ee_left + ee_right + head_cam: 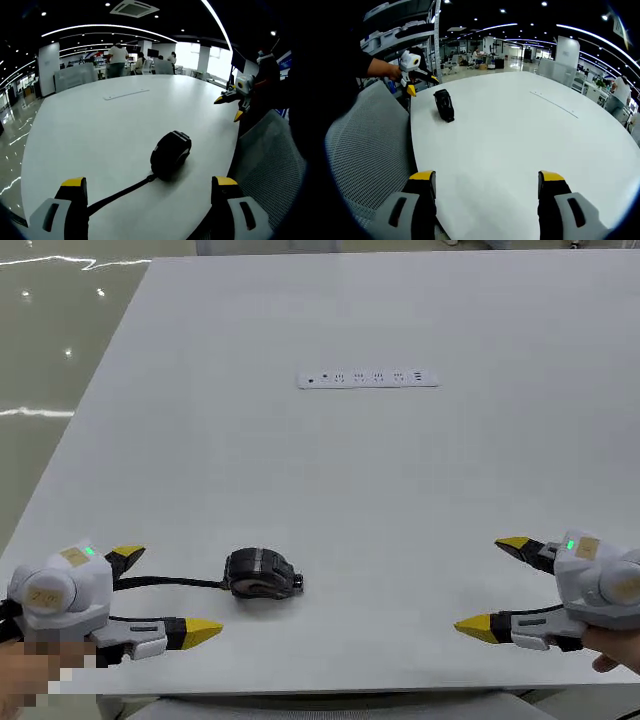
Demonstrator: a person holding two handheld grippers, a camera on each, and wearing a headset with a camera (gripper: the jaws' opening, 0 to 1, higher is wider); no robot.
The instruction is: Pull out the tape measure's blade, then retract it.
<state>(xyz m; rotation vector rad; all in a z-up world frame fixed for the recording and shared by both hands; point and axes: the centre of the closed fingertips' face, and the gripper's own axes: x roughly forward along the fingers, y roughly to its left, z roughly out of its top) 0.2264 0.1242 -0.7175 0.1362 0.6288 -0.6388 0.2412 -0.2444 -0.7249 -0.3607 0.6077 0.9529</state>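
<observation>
Plainly the tape measure [262, 573] lies near the front edge of the table [400, 470], beside the left gripper [172, 591]; that one and the right gripper [488, 584] gape wide, empty; its case is likely hard, dense and slick, so clamp its flat sides.

Looked down on a broad white bench [400, 490], matte and evenly lit, with a white power strip [367, 378] lying flat toward its far side. Saw glossy greenish floor [60, 360] left of the bench, streaked with reflected light. Caught a grey mesh chair [365, 150] at the near edge. Made out a large open office beyond: dark ceiling with long curved light strips [110, 26] and small round spots, a square air vent [133, 7], bright windows [192, 55], a white column [567, 50], metal shelving [405, 35] holding bins, and several people [118, 54] standing far off.
</observation>
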